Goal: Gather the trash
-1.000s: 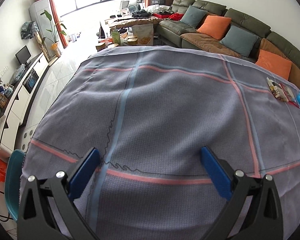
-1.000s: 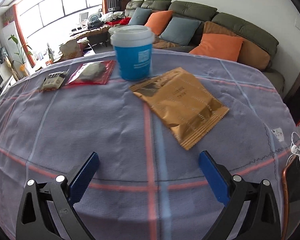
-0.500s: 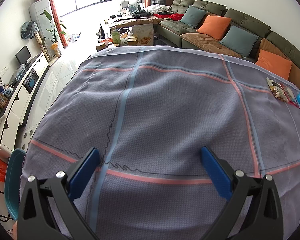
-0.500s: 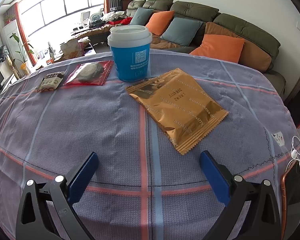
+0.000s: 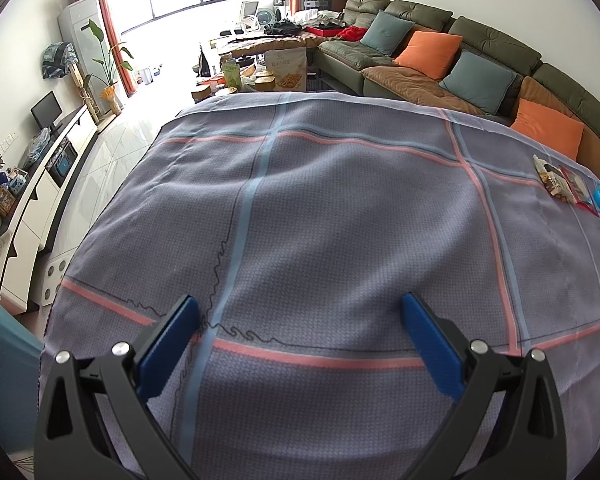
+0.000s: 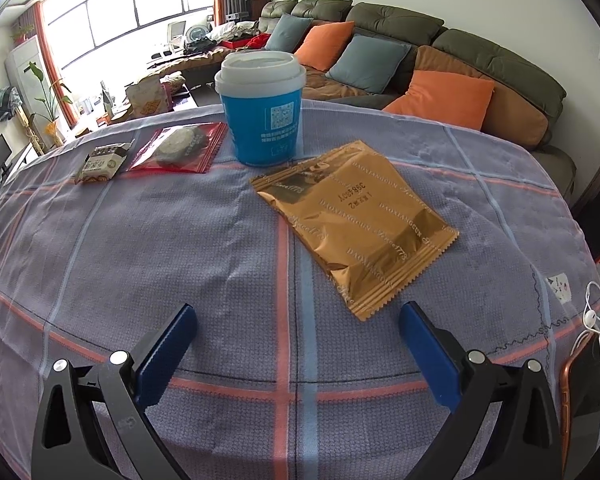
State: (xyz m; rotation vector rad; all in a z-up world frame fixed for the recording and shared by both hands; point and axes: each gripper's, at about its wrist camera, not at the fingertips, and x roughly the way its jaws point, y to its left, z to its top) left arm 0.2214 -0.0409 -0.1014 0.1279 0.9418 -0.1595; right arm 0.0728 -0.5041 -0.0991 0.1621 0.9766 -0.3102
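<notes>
Living-room setting: sofa with orange and teal cushions, big window, and a tabletop (image 6: 100, 240) under a grey-violet cloth crossed by pink and blue stripes.

Right tool (image 6: 298, 332): jaws spread wide, nothing between them, hovering low over the cloth. Just ahead, nearer its right-hand finger, lies a gold foil wrapper (image 6: 356, 220), flat, corner toward the tool. Repeating print reads "DAOXIANGCUN"; a stamped code, upside down, looks like "3984S1".

Beyond the wrapper, close to its far corner, stands a blue paper cup (image 6: 262, 120), upright, white lid on, QR code and small white text on its side (unreadable). Left of the cup: a red zip bag (image 6: 180, 148) with something pale inside, then a small snack packet (image 6: 102, 162), lettering too small to read.

Far right edge of the tabletop: white earphones (image 6: 598, 320) and a phone (image 6: 580, 384) — likely not trash.

Left tool (image 5: 300, 320): also wide open and empty, over bare cloth, well apart from the litter, which shows only at the right margin of its view.

Progress, judged: nothing collected yet; all four pieces remain. No bin in view. Wrapper seems the likely first pick.
</notes>
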